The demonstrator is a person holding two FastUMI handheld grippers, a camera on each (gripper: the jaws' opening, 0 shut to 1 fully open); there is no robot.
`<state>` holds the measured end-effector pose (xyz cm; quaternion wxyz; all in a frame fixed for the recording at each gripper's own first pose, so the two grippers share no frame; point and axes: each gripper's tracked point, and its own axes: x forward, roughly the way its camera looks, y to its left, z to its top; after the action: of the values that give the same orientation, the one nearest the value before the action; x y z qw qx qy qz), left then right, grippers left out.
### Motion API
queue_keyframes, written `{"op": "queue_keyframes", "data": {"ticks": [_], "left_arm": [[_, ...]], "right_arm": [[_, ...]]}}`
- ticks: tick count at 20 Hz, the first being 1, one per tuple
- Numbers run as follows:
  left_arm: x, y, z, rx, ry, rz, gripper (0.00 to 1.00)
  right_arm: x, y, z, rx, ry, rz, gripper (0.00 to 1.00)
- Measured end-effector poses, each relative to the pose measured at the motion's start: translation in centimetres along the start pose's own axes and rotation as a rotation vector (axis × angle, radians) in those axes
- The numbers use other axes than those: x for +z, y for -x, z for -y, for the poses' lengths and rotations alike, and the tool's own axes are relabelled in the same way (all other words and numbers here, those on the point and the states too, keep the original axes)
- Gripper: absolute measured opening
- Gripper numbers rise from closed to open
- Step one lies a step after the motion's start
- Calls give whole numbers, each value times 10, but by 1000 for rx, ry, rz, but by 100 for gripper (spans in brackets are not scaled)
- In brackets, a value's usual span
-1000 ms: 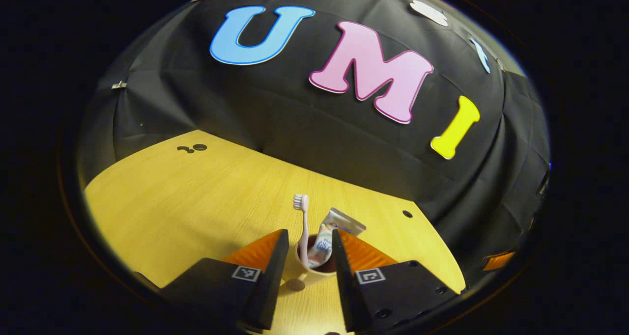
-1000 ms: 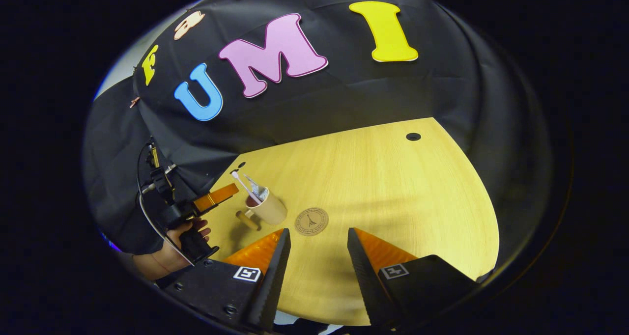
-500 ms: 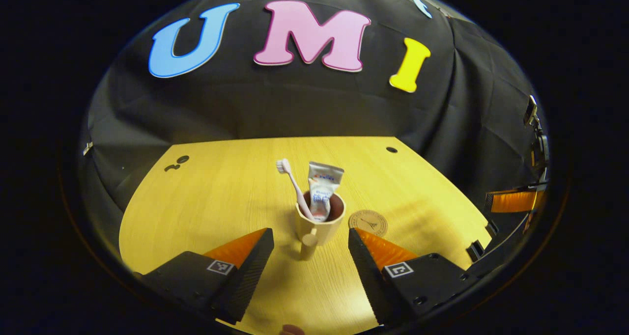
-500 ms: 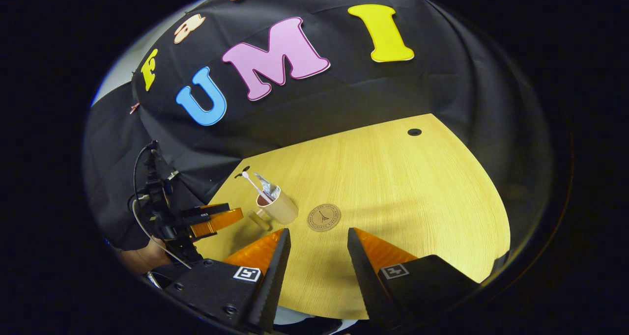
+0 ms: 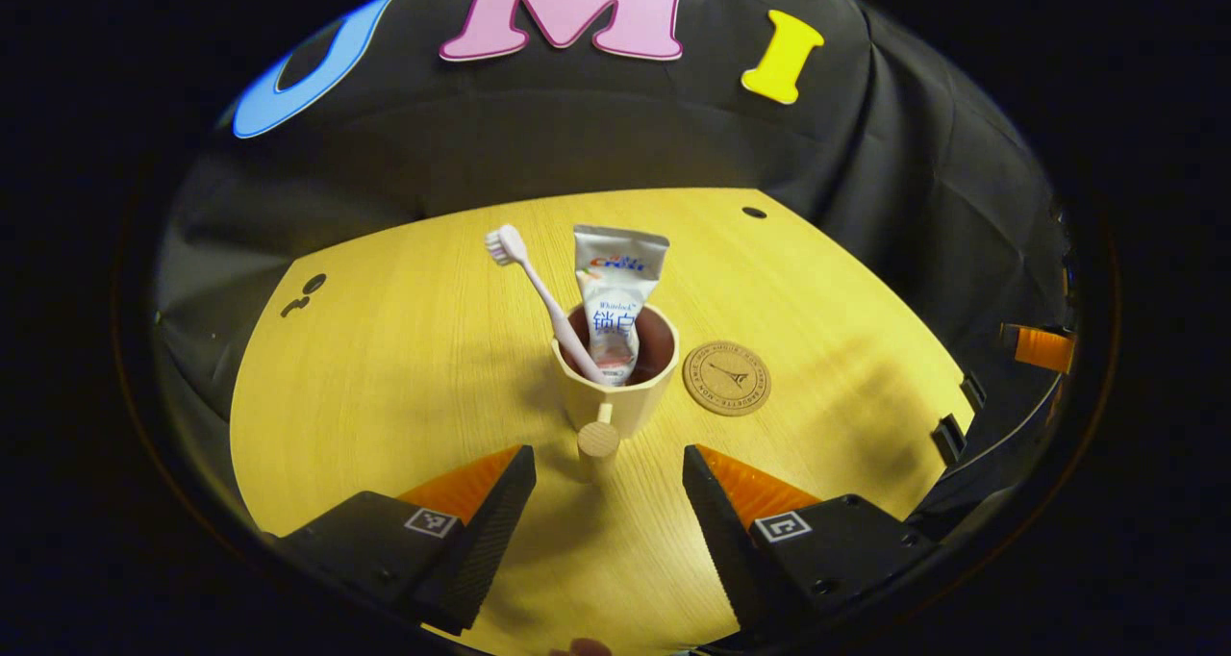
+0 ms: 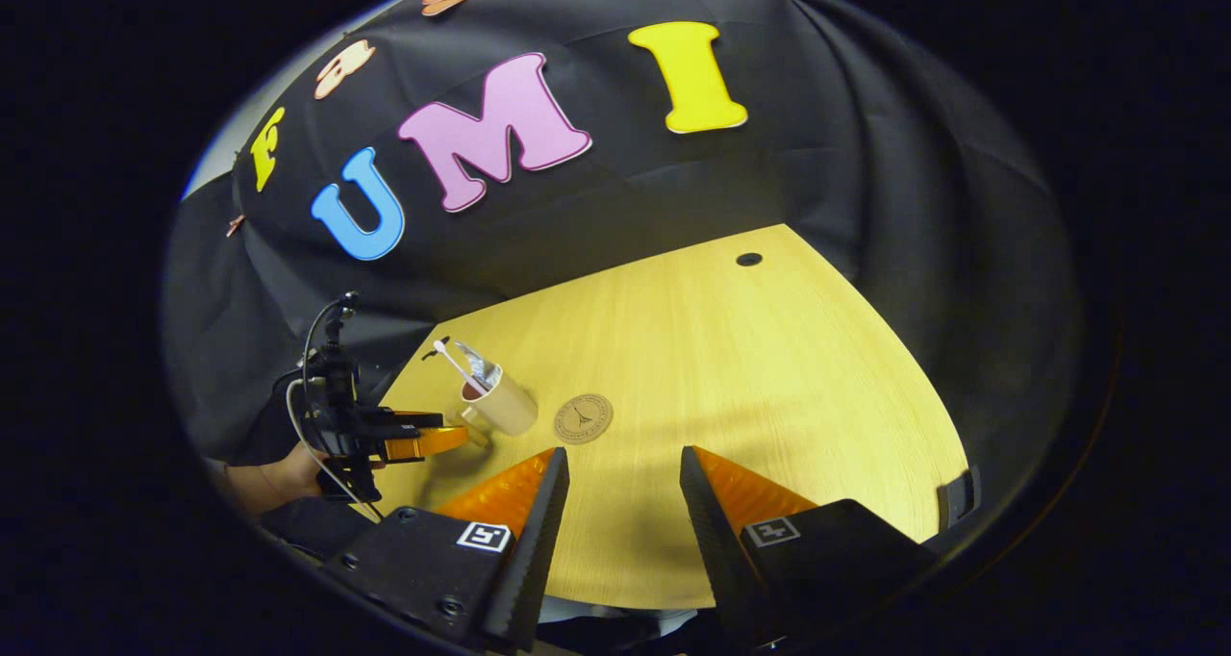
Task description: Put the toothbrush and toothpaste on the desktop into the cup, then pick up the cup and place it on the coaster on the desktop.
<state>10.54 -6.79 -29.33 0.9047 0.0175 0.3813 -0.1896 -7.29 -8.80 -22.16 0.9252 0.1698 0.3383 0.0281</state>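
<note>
Left gripper backed off and squared up on the loaded cup

Over the last second we have swung our left gripper (image 5: 604,488) from close around the cup (image 5: 615,387) to a stance just short of its handle knob, jaws wide and empty. The toothbrush (image 5: 539,290) and toothpaste (image 5: 615,300) stand inside the cup, which sits on the surface (image 5: 385,367) just beside the coaster (image 5: 727,378), not on it. Our right gripper (image 6: 623,502) hangs open, well away from the cup. We judge the lift comes next.
</note>
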Motion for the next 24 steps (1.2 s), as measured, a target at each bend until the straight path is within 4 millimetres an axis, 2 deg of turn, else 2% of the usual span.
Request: {"op": "queue_keyframes", "data": {"ticks": [8, 9, 10, 11, 13, 20, 22, 23, 24], "left_arm": [[-2, -36, -12, 32, -50, -104, 96], [-6, -41, -11, 23, -47, -126, 89], [-8, -44, -12, 16, -41, -141, 91], [-10, -47, -13, 13, -34, -153, 82], [-11, -58, -17, 16, -28, -169, 75], [-17, -68, -13, 0, -38, -218, 75], [-13, -64, -15, 25, -50, -219, 68], [-12, -65, -17, 36, -57, -217, 60], [-11, -67, -17, 37, -62, -221, 58]], "right_arm": [[-5, 30, 30, -96, -57, 43, 72], [-6, 34, 34, -109, -65, 52, 72], [-8, 39, 36, -121, -72, 58, 72], [-12, 44, 39, -135, -79, 59, 72], [-20, 52, 45, -160, -101, 61, 72], [-30, 59, 56, -210, -148, 54, 72], [-31, 60, 58, -215, -152, 52, 73], [-33, 60, 58, -216, -153, 51, 72], [-33, 60, 59, -218, -156, 48, 72]]}}
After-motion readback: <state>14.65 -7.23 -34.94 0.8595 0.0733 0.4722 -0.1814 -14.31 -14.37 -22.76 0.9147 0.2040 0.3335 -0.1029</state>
